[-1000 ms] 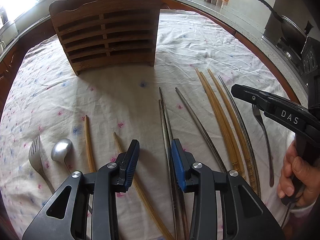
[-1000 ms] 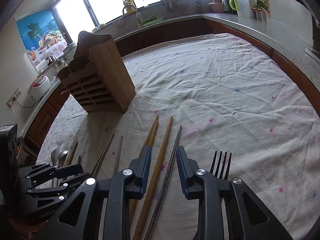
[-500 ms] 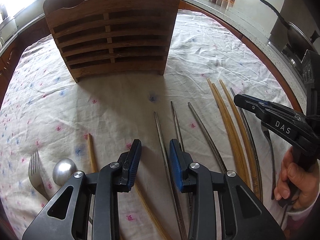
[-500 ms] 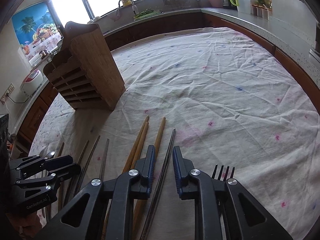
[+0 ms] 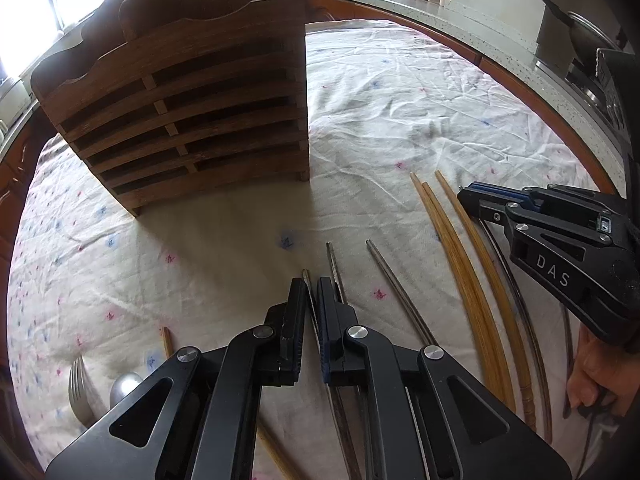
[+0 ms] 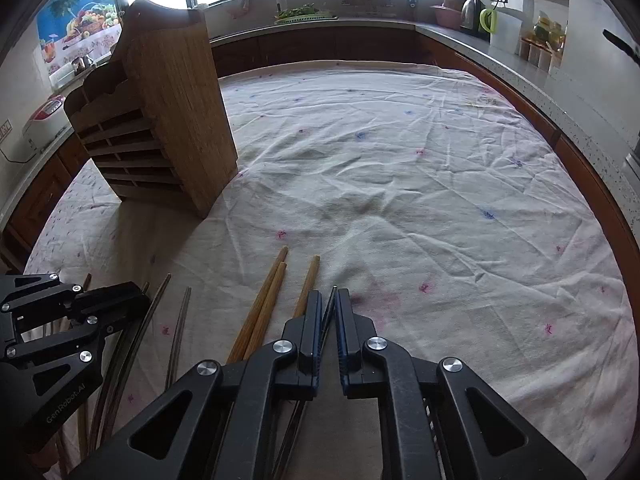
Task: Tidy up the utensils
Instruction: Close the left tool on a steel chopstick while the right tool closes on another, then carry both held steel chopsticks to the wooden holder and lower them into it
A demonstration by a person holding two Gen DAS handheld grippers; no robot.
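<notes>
Steel chopstick [image 5: 310,300] is clamped in left gripper [image 5: 311,294], another [image 6: 330,305] in right gripper [image 6: 329,304]; both shafts point ahead toward rack [image 5: 188,120].

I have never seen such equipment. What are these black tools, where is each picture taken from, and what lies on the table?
There is no robot: a person holds a two-finger clamp in each hand, each with a camera looking along its fingers. One picture comes from the left gripper, the other from the right gripper. Each is shut on a metal chopstick. On the flowered tablecloth lie bamboo chopsticks, more metal ones, a fork and a spoon. The wooden utensil rack stands behind.
</notes>
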